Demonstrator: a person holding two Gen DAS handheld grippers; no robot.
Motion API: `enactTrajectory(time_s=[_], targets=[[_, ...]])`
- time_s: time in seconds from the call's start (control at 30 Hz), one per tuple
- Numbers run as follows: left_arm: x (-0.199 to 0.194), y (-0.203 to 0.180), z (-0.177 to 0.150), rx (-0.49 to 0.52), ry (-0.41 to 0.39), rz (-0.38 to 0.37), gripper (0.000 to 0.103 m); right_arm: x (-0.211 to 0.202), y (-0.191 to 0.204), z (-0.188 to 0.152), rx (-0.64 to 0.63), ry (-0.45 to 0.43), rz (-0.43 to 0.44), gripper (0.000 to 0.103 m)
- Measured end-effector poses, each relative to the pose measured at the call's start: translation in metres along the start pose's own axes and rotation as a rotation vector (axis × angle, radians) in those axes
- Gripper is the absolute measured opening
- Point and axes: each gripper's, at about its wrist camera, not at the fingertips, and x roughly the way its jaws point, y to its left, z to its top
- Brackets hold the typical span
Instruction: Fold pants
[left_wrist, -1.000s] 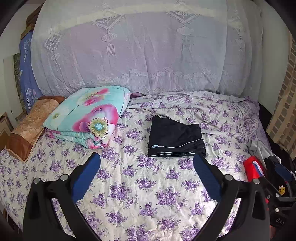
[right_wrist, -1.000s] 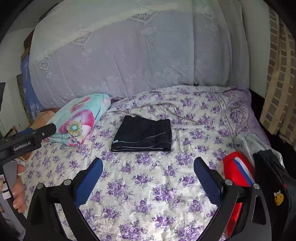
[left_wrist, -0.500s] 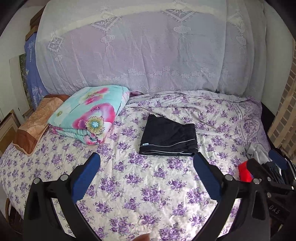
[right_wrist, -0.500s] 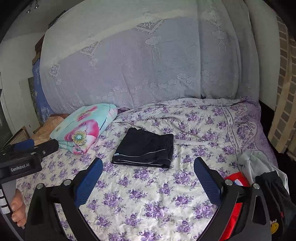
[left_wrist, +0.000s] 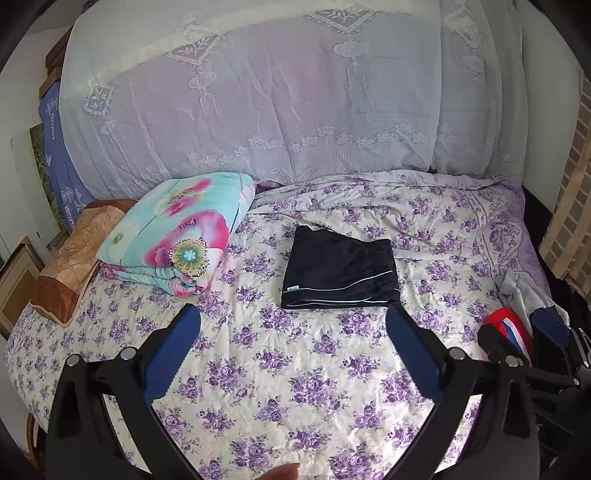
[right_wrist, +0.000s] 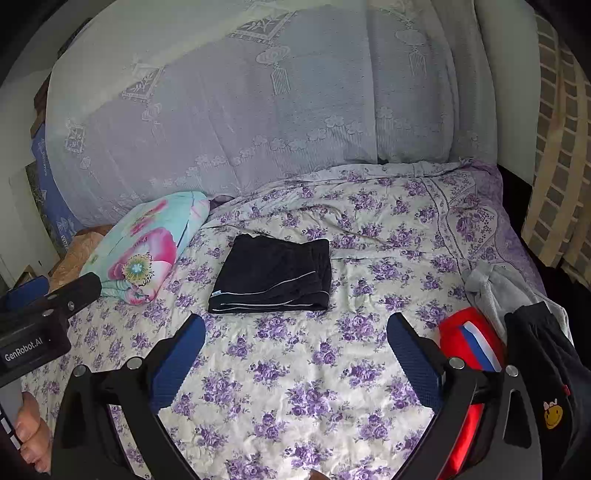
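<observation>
The left gripper (left_wrist: 293, 325) is spread wide with nothing between its blue fingers (left_wrist: 173, 350), hanging over the near part of the bed (left_wrist: 314, 387) without touching the floral sheet. The right gripper (right_wrist: 295, 330) is likewise released and wide apart, holding nothing, also above the sheet near the front edge. Just beyond both sets of fingertips, toward the middle of the bed, the pants (left_wrist: 340, 273) lie folded into a flat dark rectangle with pale piping along the near edge, apart from either gripper. Bare sheet surrounds them on every side. Toward the left edge sits a folded flowered quilt (left_wrist: 177, 236), with a brown pillow (left_wrist: 74, 254) beside it. At the right edge lies a heap of clothes (right_wrist: 517, 325), red, grey and black. A lace cover (left_wrist: 277, 103) rises along the far edge.
</observation>
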Motion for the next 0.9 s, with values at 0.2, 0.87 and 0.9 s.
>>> enactTrajectory(time_s=[0.2, 0.87, 0.9], targets=[[0.001, 0.008, 0.003, -0.01, -0.011, -0.023, 0.098, -0.004, 0.008, 0.004, -0.013, -0.014, -0.018, 0.099], [-0.006, 0.008, -0.004, -0.018, -0.014, -0.039, 0.098, -0.021, 0.013, 0.009, -0.033, -0.047, -0.034, 0.099], [-0.007, 0.008, -0.003, -0.02, -0.014, -0.037, 0.098, -0.021, 0.014, 0.009, -0.034, -0.047, -0.033, 0.099]])
